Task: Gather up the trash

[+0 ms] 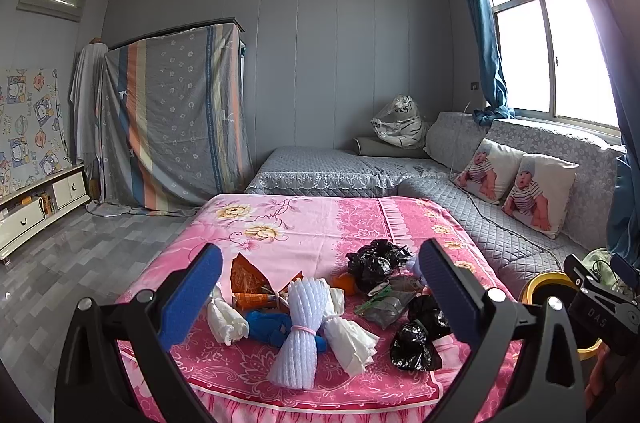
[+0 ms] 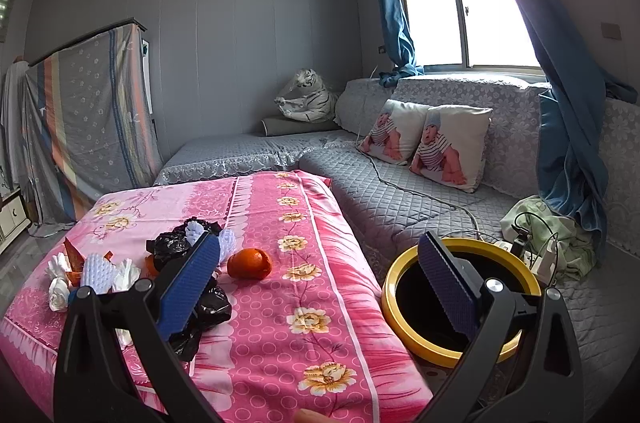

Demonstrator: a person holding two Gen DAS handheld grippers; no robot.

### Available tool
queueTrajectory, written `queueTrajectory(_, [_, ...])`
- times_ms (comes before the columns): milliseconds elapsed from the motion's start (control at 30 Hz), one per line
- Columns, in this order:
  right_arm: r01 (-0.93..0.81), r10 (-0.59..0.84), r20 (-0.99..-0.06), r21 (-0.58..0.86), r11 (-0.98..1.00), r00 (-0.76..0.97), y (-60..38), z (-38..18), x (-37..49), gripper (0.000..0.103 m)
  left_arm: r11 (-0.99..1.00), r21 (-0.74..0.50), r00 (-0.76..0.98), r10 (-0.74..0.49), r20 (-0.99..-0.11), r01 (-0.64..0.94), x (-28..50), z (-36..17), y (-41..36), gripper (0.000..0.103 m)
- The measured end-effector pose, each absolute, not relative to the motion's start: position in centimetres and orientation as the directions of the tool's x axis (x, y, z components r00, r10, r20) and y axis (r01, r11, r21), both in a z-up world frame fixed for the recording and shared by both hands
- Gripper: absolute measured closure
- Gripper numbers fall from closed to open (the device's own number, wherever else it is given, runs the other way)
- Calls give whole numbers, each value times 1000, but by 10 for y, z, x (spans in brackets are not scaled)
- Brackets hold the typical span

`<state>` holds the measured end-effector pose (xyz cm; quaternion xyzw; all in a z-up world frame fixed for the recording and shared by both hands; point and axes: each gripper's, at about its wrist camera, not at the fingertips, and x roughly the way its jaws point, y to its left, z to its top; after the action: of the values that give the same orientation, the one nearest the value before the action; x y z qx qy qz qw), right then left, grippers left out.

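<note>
A pile of trash lies on the pink flowered table cover (image 1: 304,219): a white foam net bundle (image 1: 298,327), white tissues (image 1: 350,337), an orange wrapper (image 1: 248,277), a blue item (image 1: 266,327), black plastic bags (image 1: 414,341) and an orange peel (image 2: 250,263). My left gripper (image 1: 320,299) is open and empty, hovering over the pile. My right gripper (image 2: 320,287) is open and empty, between the table's right side and a yellow-rimmed bin (image 2: 460,297). The bin also shows in the left wrist view (image 1: 548,289), beside the right gripper's body.
A grey quilted sofa (image 2: 400,191) with two baby-print cushions (image 2: 448,147) runs behind and right of the table. A cable, chargers and green cloth (image 2: 540,239) lie by the bin. A covered wardrobe (image 1: 176,119) and low cabinet (image 1: 40,207) stand at left.
</note>
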<state>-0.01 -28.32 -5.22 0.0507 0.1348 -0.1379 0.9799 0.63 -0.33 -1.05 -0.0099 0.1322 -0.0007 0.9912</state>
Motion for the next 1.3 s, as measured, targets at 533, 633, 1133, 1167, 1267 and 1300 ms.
queueTrajectory(533, [264, -235, -306, 58, 963, 923, -279, -58, 10, 8, 995, -54, 949, -92, -300, 79, 13, -16, 5, 8])
queueTrajectory(633, [222, -190, -331, 63, 973, 924, -279, -63, 19, 8, 992, -79, 938, -123, -324, 103, 21, -23, 17, 8])
queueTrajectory(1133, [10, 30, -452, 87, 996, 892, -268, -88, 98, 8, 993, -98, 879, 17, -476, -72, 75, -83, 104, 8])
queueTrajectory(1167, [-3, 44, -463, 88, 996, 885, -266, -89, 106, 8, 992, -100, 869, 23, -495, -83, 78, -89, 110, 8])
queueTrajectory(1267, [-55, 102, -507, 108, 993, 856, -259, -94, 130, 8, 990, -107, 837, 23, -547, -97, 90, -104, 125, 8])
queueTrajectory(1300, [-62, 107, -513, 104, 993, 852, -257, -95, 137, 8, 989, -114, 828, 18, -560, -99, 94, -107, 129, 8])
